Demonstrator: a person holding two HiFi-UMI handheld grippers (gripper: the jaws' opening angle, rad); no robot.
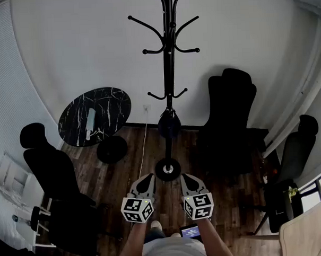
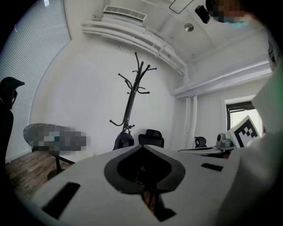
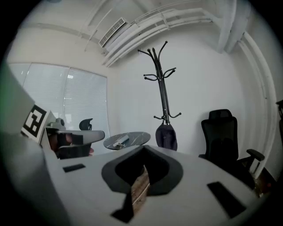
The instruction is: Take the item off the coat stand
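Note:
A black coat stand rises against the white wall, its round base on the wood floor. A dark bag hangs from a low hook on the pole. My left gripper and right gripper are held side by side just in front of the base, well below the bag, both with jaws together and nothing between them. The left gripper view shows the stand and bag far beyond the shut jaw tips. In the right gripper view the bag hangs beyond the shut tips.
A round black marble table with a pale object on it stands left of the stand. Black office chairs sit at the right, far right and left. A white cable runs down the wall.

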